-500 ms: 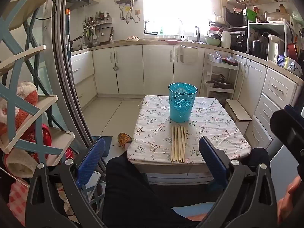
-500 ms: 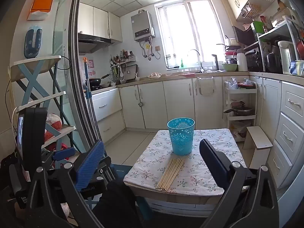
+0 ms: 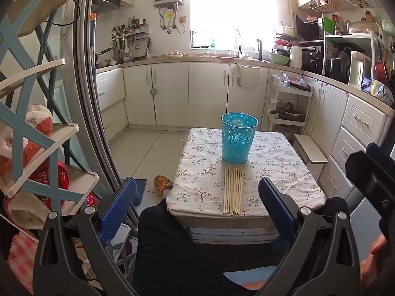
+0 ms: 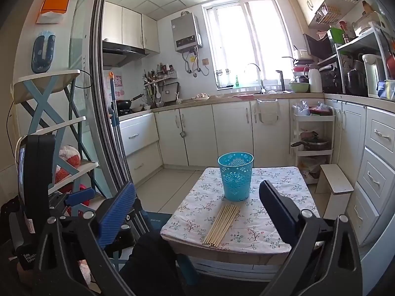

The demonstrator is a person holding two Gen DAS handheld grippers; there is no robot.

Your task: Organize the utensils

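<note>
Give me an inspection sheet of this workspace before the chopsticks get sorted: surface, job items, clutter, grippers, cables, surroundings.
Surface: small table under a floral cloth.
Job's things: blue perforated cup upright near the middle; bundle of wooden chopsticks lying flat in front of it, its far ends at the base of the cup, its near ends at the table edge.
Clutter: nothing seen on the table besides these.
Grippers: left gripper and right gripper both open, empty, short of the table.
Cables: black wire looped on the shelf rack at left.
Surroundings: kitchen cabinets, sink under a bright window, crowded counter at right; person's dark-clothed knee by the table.
</note>
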